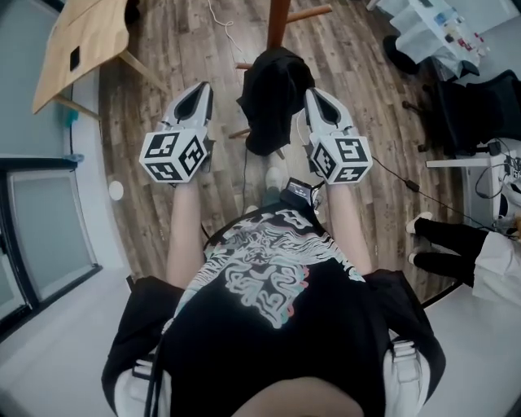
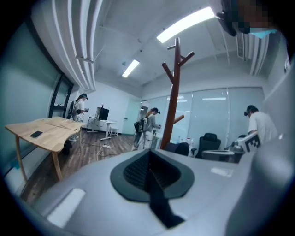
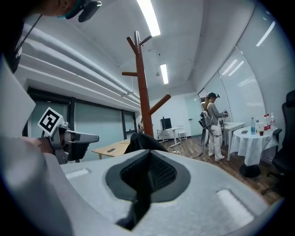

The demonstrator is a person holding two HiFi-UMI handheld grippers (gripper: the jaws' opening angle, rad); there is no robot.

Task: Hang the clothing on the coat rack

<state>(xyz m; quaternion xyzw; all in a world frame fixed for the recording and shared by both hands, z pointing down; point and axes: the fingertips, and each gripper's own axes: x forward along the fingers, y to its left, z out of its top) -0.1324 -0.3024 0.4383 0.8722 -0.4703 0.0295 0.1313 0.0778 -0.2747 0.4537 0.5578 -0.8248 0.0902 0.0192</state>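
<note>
A black garment [image 1: 273, 98] hangs on the brown wooden coat rack [image 1: 278, 20], draped low on its pole between my two grippers. My left gripper [image 1: 198, 89] is held up just left of the garment, shut and holding nothing. My right gripper [image 1: 317, 96] sits just right of it, also shut and holding nothing. In the left gripper view the coat rack [image 2: 173, 106] rises beyond the closed left gripper [image 2: 150, 159]. In the right gripper view the rack [image 3: 143, 101] and a fold of the black garment [image 3: 138, 140] show right behind the closed right gripper [image 3: 150, 161].
A light wooden table [image 1: 81, 41] stands at the far left, by a glass wall. A black office chair [image 1: 464, 114] and a seated person's legs [image 1: 448, 244] are at the right. A white-clothed table [image 3: 251, 143] and people standing are farther off. A cable [image 1: 407, 183] runs across the wood floor.
</note>
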